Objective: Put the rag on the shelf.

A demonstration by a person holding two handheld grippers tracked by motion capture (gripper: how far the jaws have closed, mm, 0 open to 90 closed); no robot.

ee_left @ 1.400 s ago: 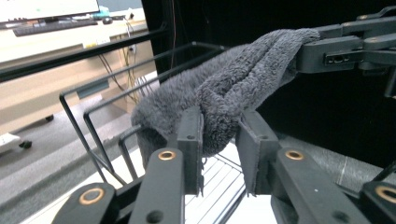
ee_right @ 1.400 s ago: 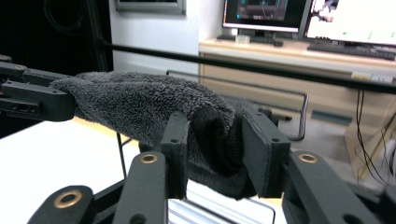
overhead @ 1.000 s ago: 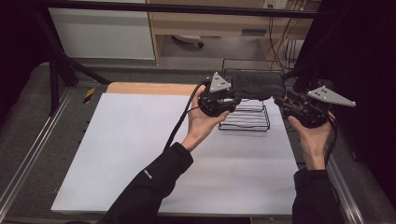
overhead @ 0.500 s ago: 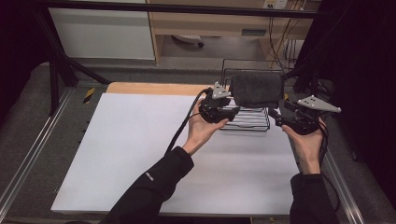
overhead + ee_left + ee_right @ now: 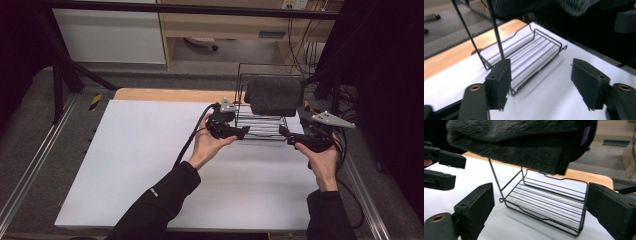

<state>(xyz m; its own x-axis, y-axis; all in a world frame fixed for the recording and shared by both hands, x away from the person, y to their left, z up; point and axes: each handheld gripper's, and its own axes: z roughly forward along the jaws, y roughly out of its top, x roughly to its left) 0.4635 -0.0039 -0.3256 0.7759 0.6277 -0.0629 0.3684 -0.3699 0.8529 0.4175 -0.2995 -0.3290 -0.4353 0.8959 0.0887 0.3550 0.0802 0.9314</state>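
Note:
A dark fluffy towel [image 5: 274, 96] hangs over the top bar of a black wire rack [image 5: 260, 131] at the back right of the white table. My left gripper [image 5: 242, 132] sits low by the rack's left front corner, and my right gripper [image 5: 285, 133] by its right front corner. Both have just been opening their jaws, and both are open with nothing between the pads. In the left gripper view the left gripper [image 5: 544, 85] faces the rack's base [image 5: 531, 56]. In the right gripper view the right gripper [image 5: 541, 217] looks under the towel [image 5: 519, 142] at the rack [image 5: 549, 205].
The white table sheet [image 5: 145, 160] spreads to the left and front of the rack. A wooden strip [image 5: 165, 95] runs along the back edge. Metal rails [image 5: 30, 170] border the table sides. A white cabinet [image 5: 110, 35] and cables stand behind.
Both grippers let go of the towel's ends and sank from the rack's top to its base. Their jaws opened. The towel stays draped on the rack.

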